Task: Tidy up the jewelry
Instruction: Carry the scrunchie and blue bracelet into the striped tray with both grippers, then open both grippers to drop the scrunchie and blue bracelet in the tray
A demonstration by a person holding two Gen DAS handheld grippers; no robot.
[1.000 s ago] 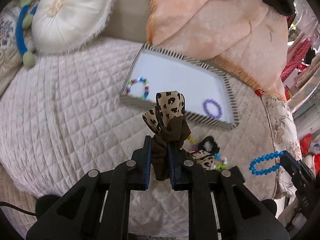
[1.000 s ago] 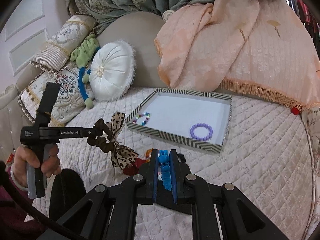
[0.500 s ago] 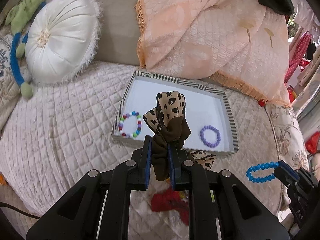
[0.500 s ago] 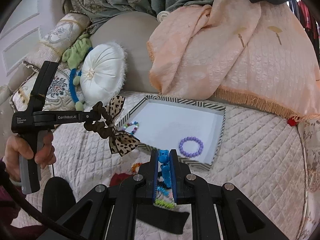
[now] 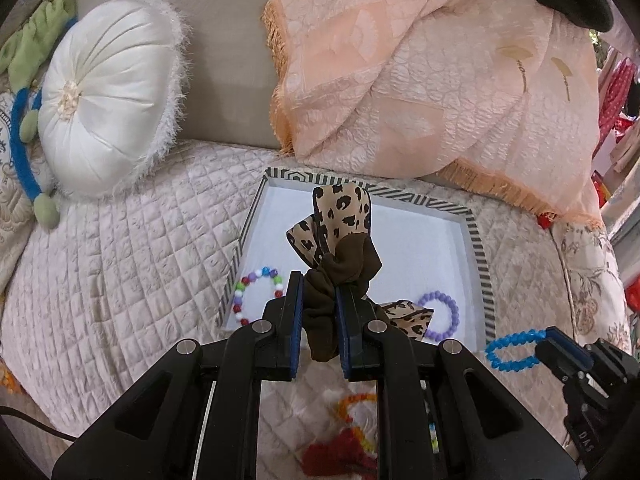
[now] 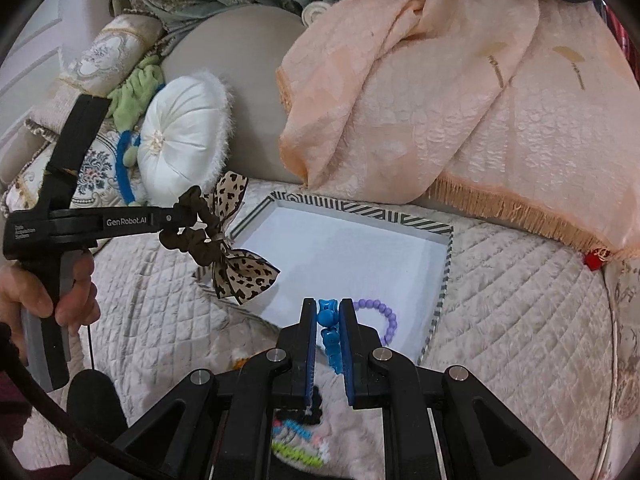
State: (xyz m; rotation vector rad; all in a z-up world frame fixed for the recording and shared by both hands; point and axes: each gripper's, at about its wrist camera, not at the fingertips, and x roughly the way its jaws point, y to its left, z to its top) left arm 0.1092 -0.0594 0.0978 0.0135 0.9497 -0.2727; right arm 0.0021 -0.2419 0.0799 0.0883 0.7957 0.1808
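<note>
Left wrist view: the left gripper is clamped on a brown scrunchie with a leopard bow, above the striped tray; the right gripper pinches a blue bead bracelet at the tray's near edge, beside a purple bracelet inside it.

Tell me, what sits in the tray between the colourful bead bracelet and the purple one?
Only bare white tray floor, seen best in the right wrist view; the left wrist view has the leopard-print scrunchie hanging in front of that stretch.
</note>
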